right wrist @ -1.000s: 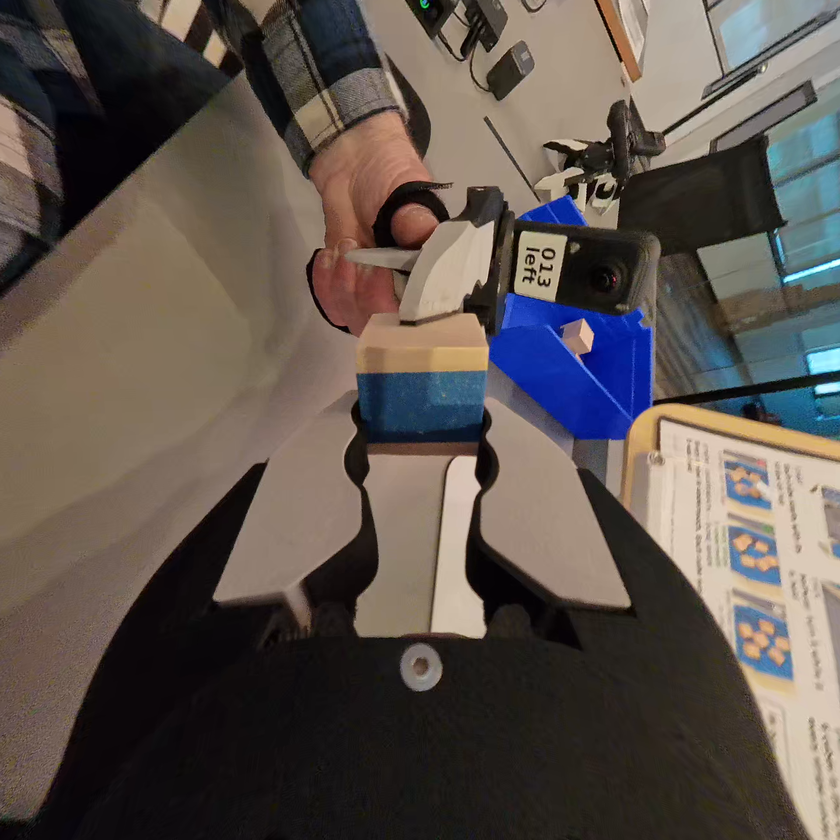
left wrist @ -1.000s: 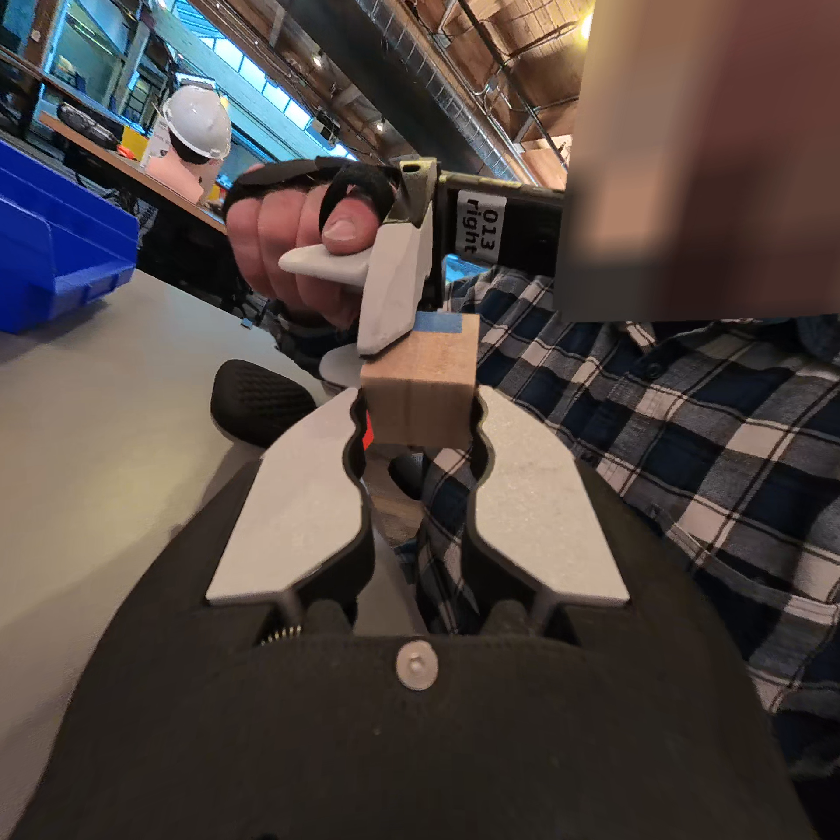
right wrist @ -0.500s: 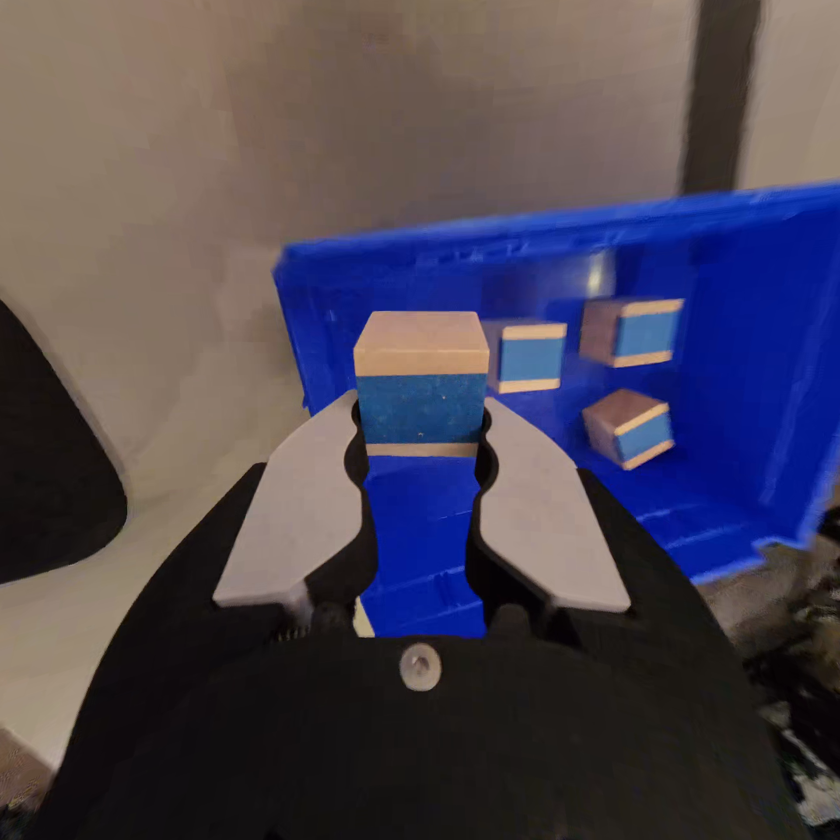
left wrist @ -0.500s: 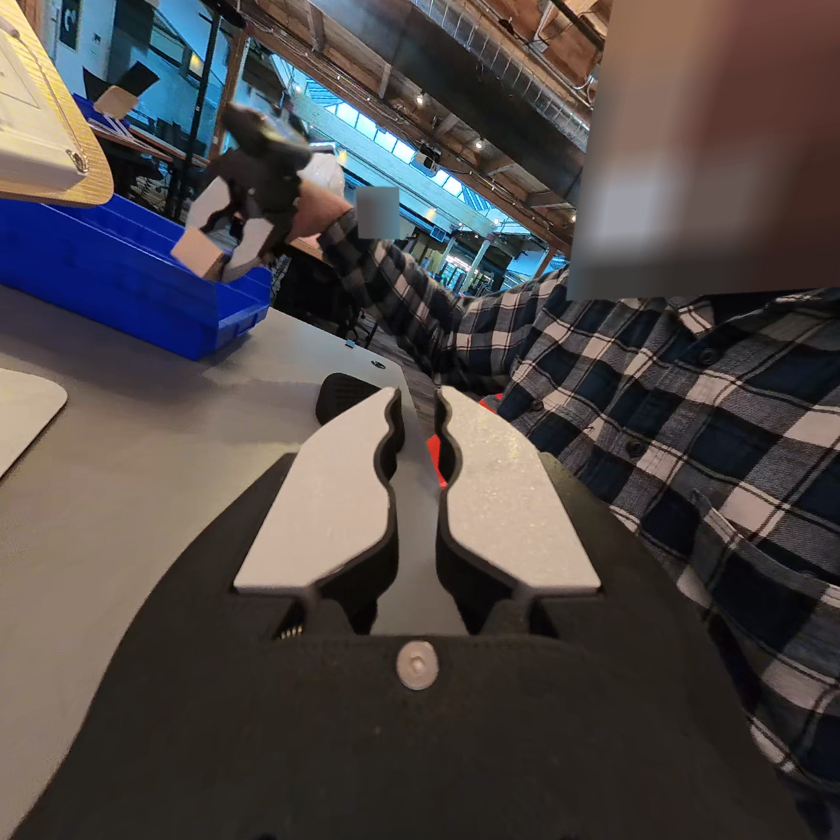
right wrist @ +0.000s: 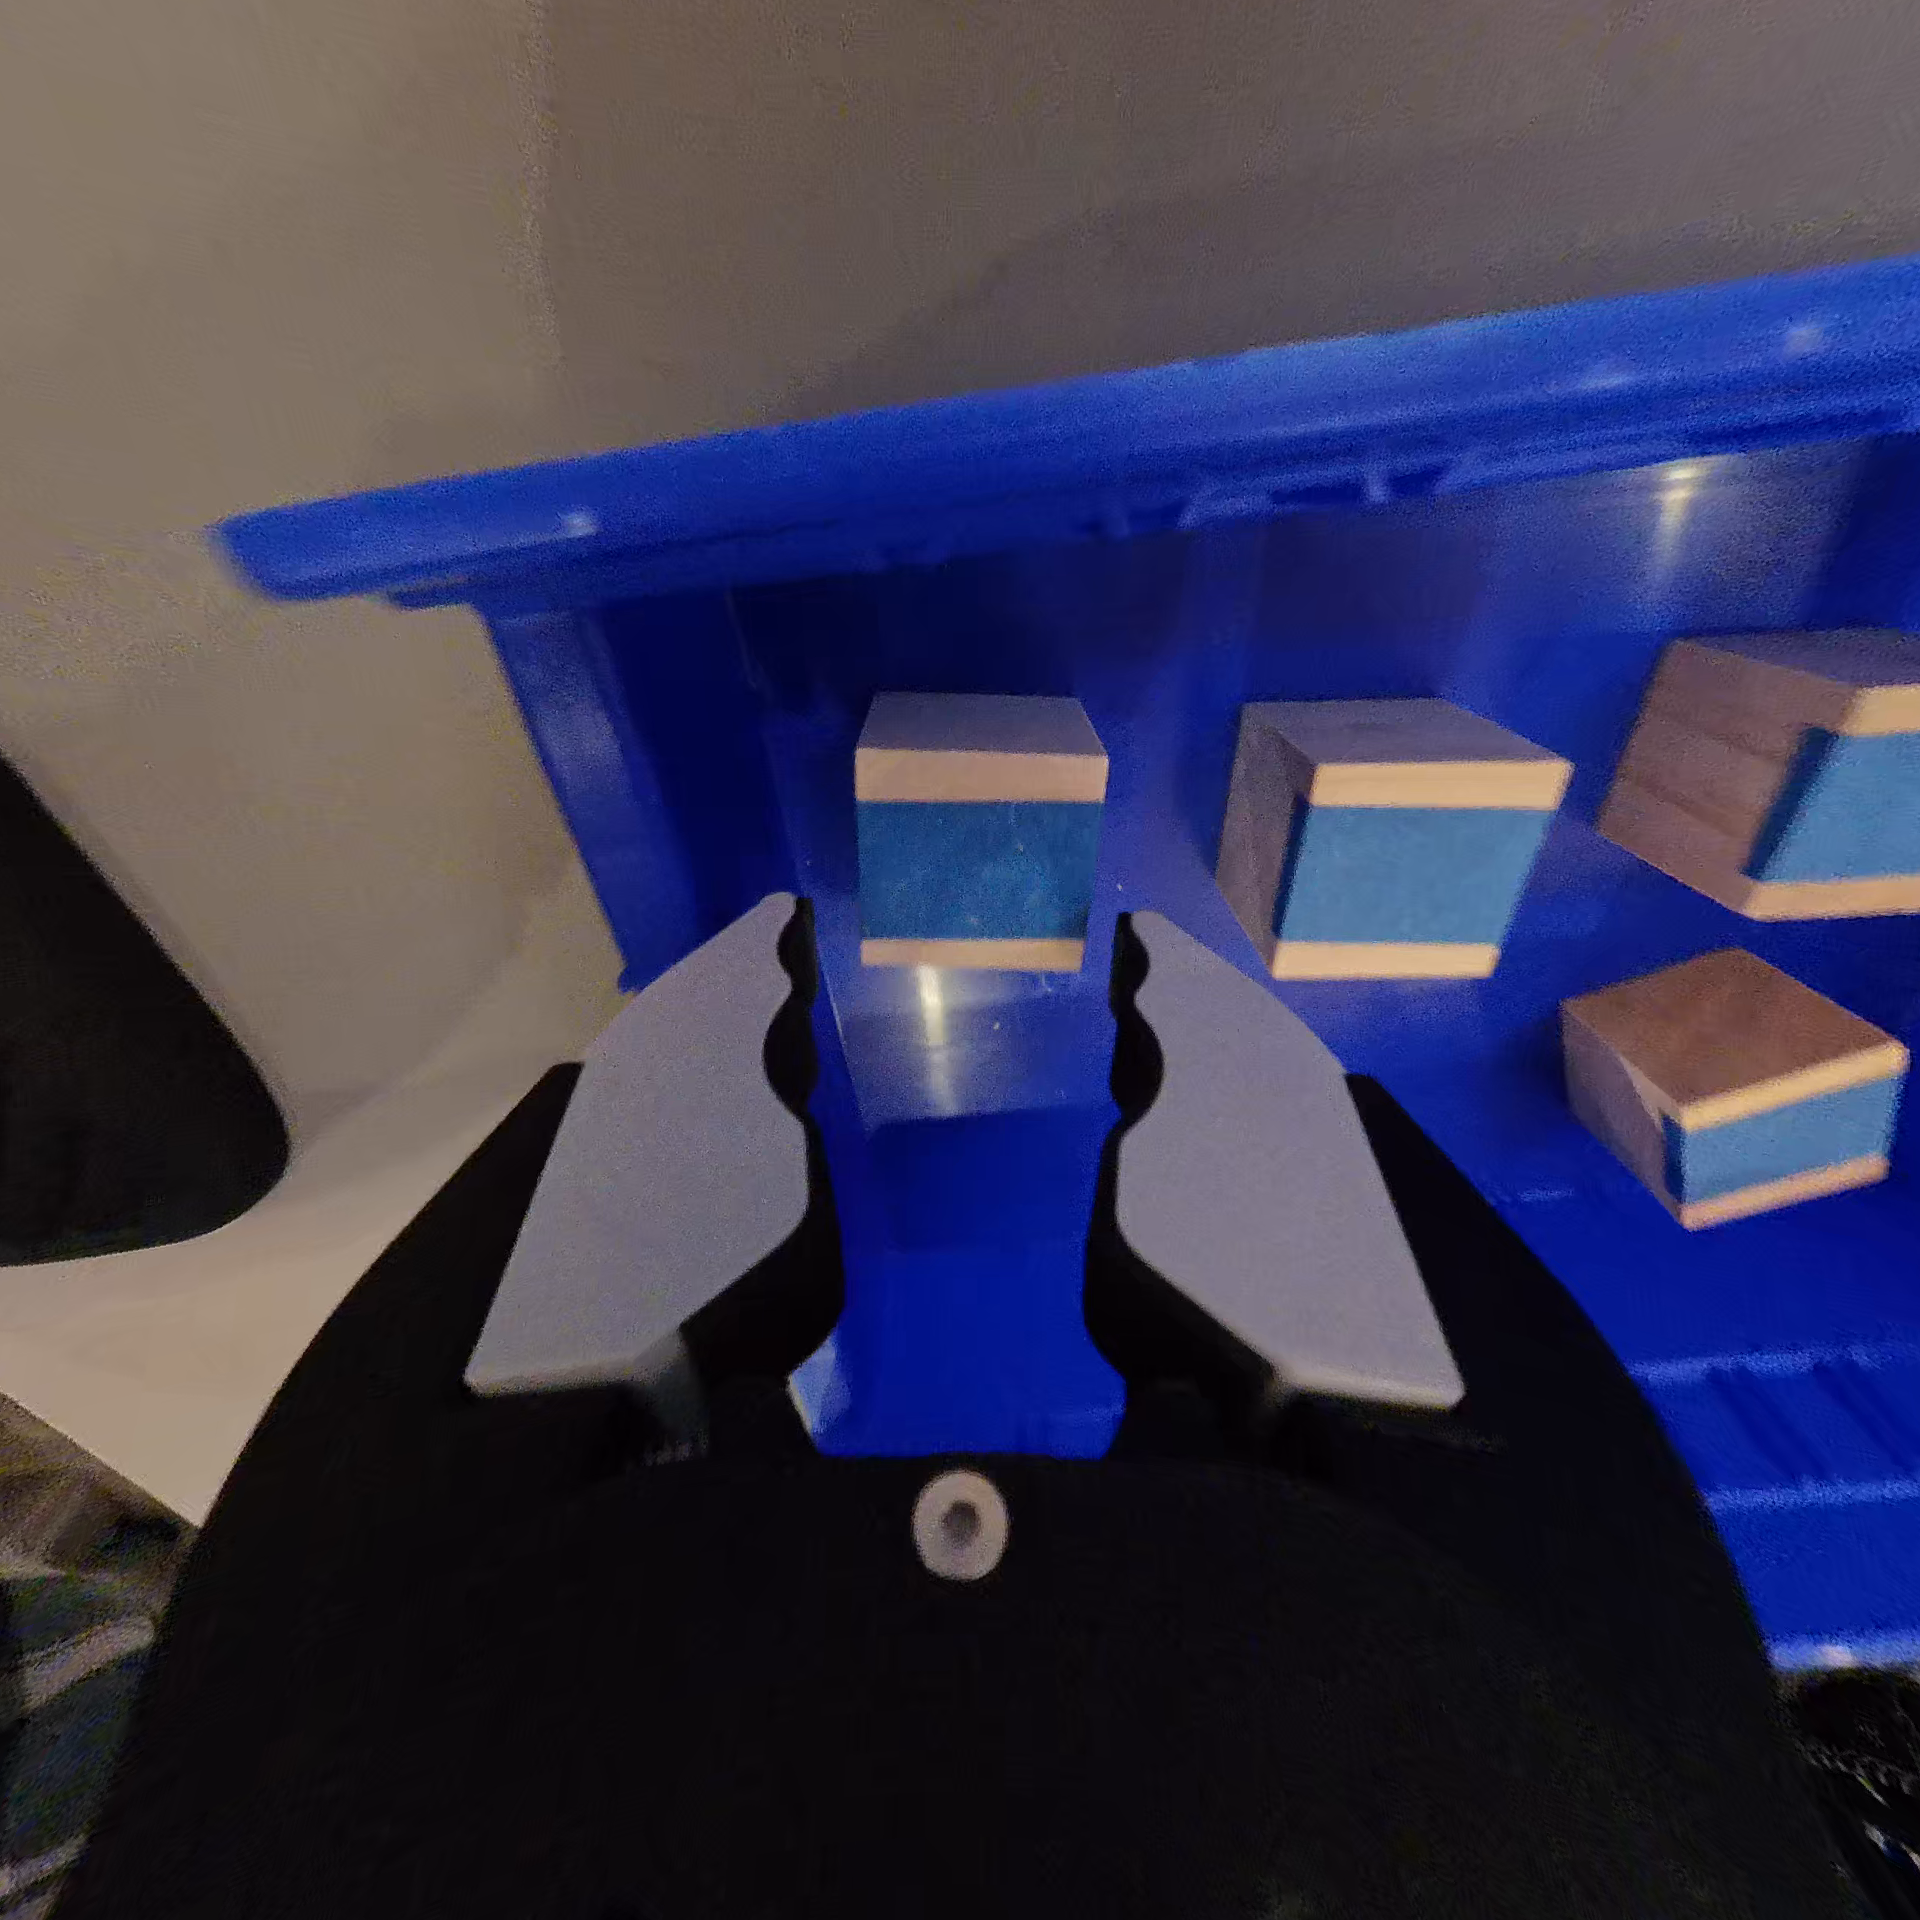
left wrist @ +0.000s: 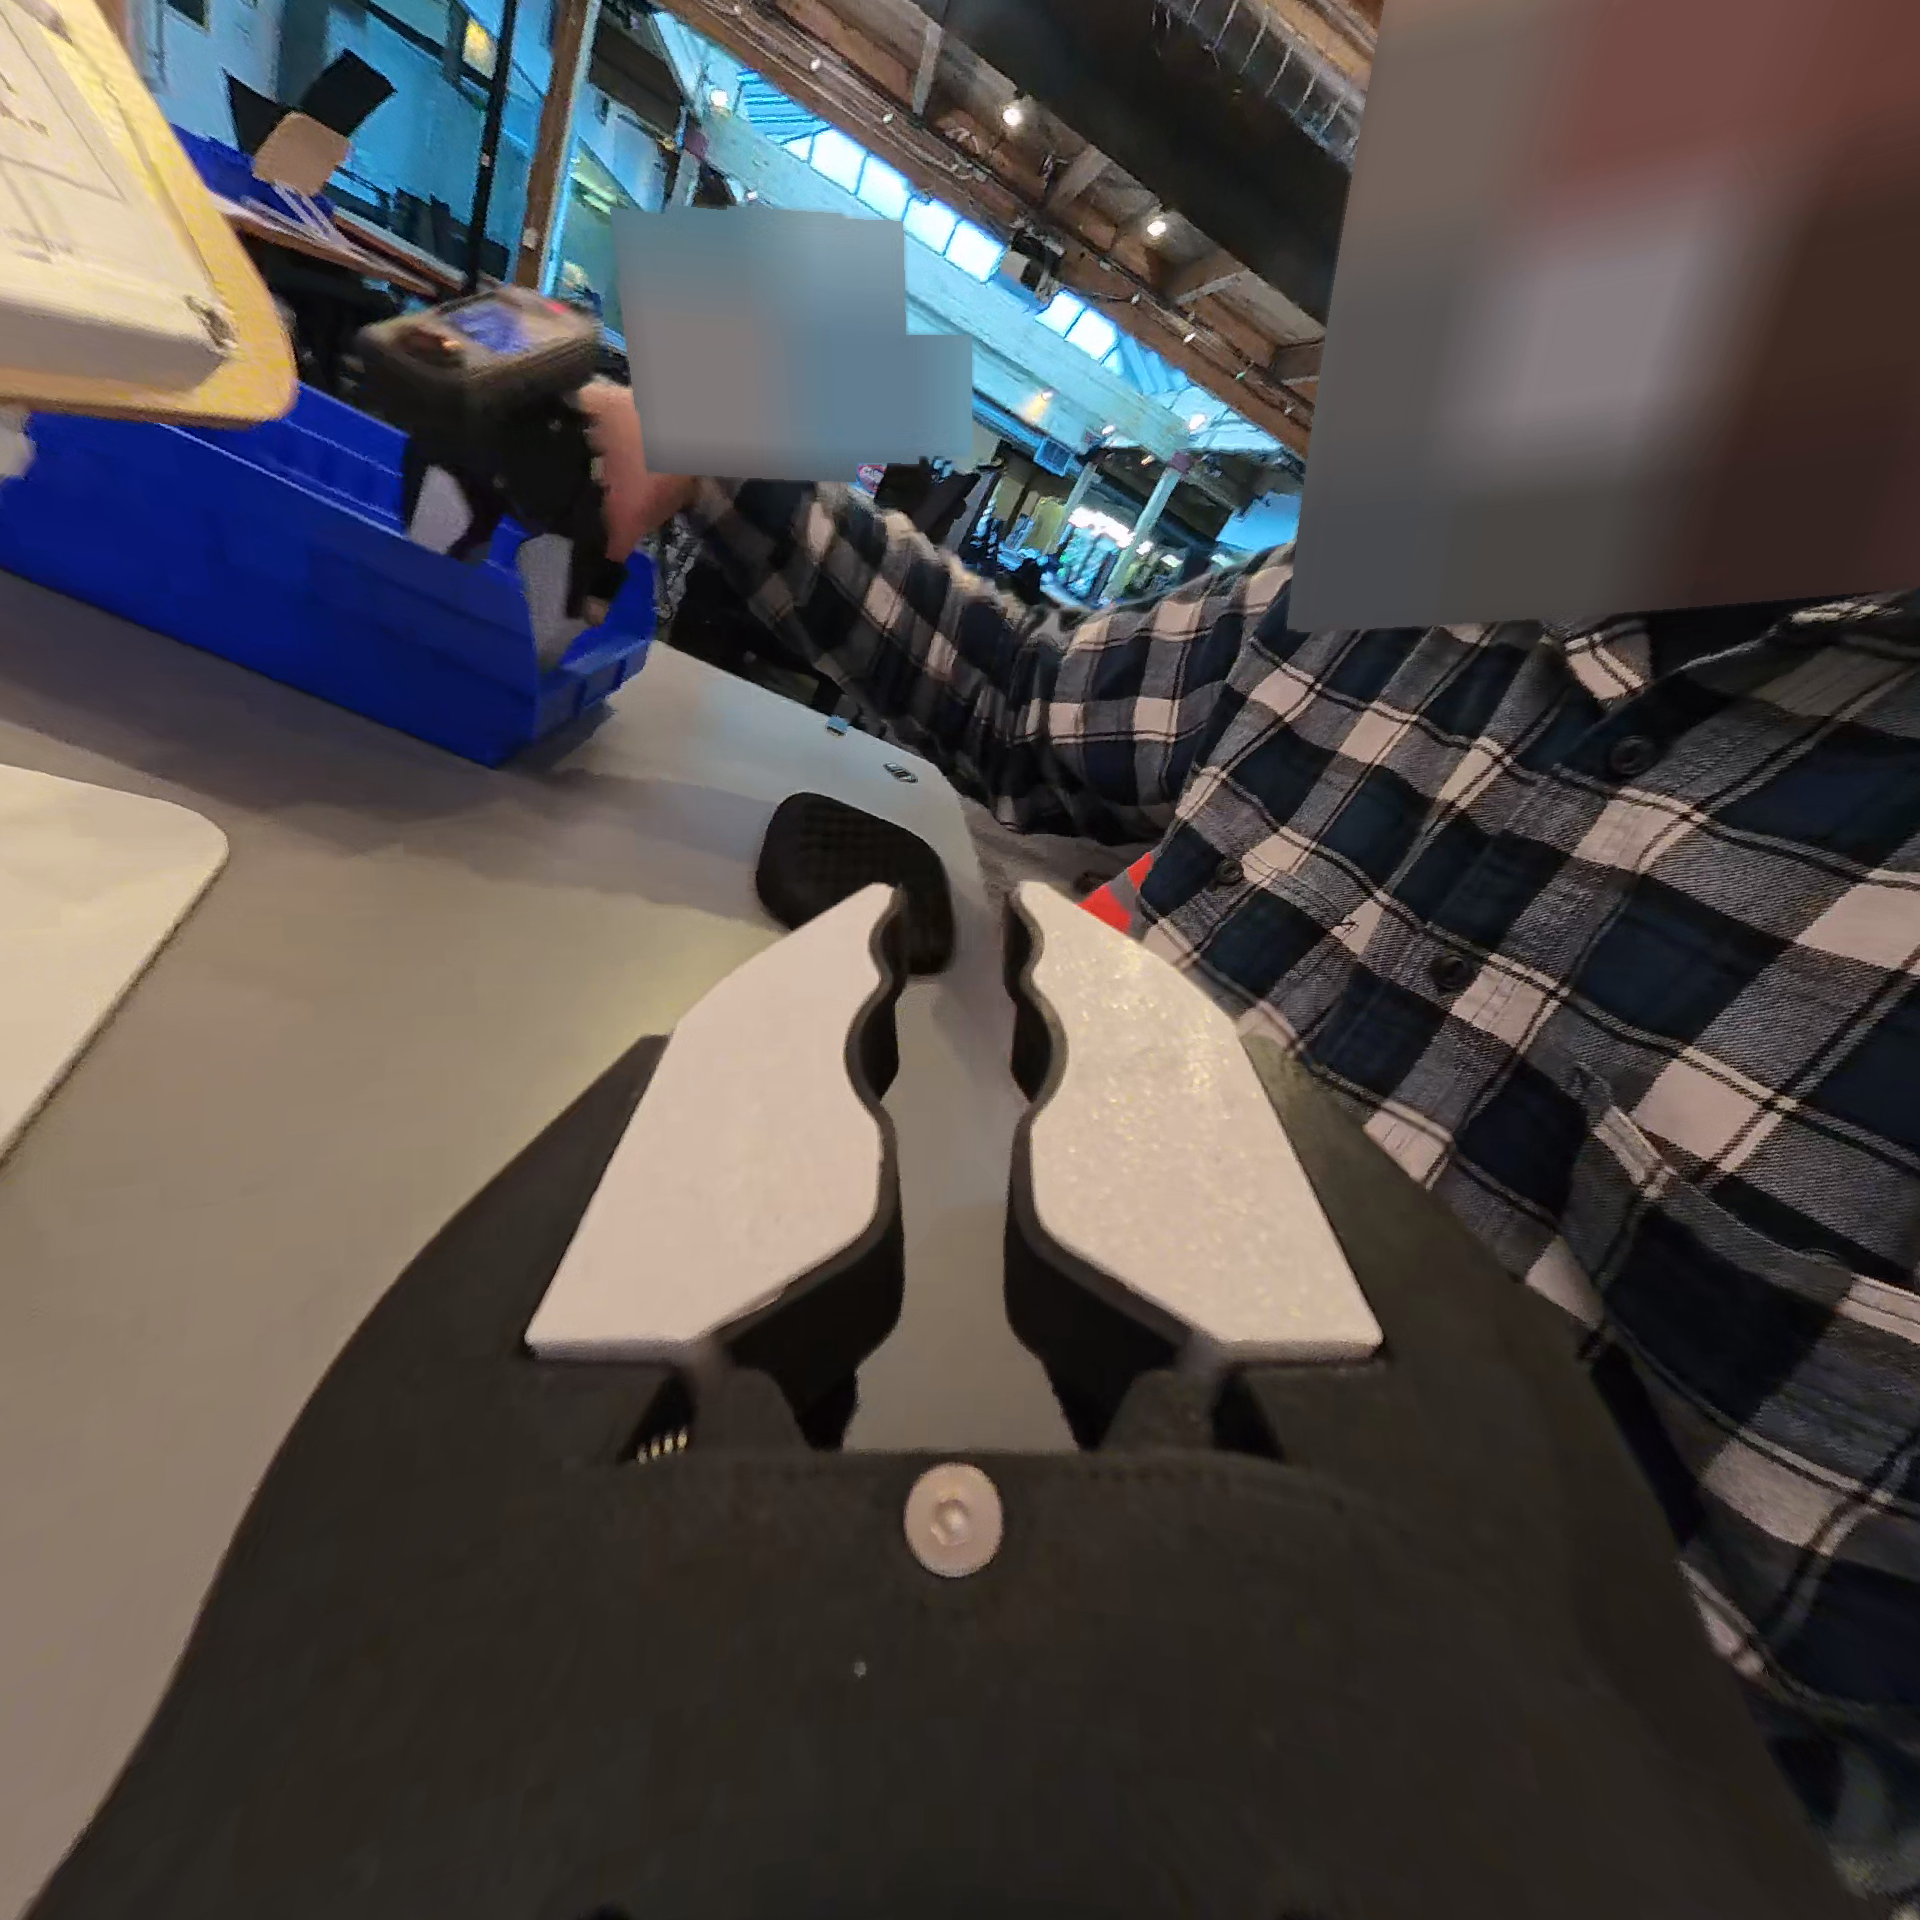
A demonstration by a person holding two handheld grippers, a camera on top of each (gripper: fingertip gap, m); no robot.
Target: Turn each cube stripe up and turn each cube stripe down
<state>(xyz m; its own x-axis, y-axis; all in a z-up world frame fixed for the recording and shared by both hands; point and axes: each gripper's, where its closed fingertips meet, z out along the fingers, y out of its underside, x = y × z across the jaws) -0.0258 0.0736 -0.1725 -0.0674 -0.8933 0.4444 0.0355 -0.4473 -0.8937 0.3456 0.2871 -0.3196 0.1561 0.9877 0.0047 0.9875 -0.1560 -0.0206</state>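
In the right wrist view my right gripper is open over the blue bin. A wooden cube with a blue stripe sits on the bin floor just beyond the fingertips, its stripe facing me. There is a gap on each side and neither pad touches it. Three more striped cubes lie to its right: one, one and one. My left gripper hovers over the grey table, its fingers slightly apart with nothing between them. The right gripper also shows in the left wrist view, reaching into the bin.
A person in a plaid shirt sits close on the right. A black rounded pad lies at the table edge just past my left fingertips. A white mat lies at the left. A clipboard with paper stands above the bin.
A second ago both grippers held the cube together. The left let go and its fingers closed in on air. The right carried the cube into the bin, opened and released it.
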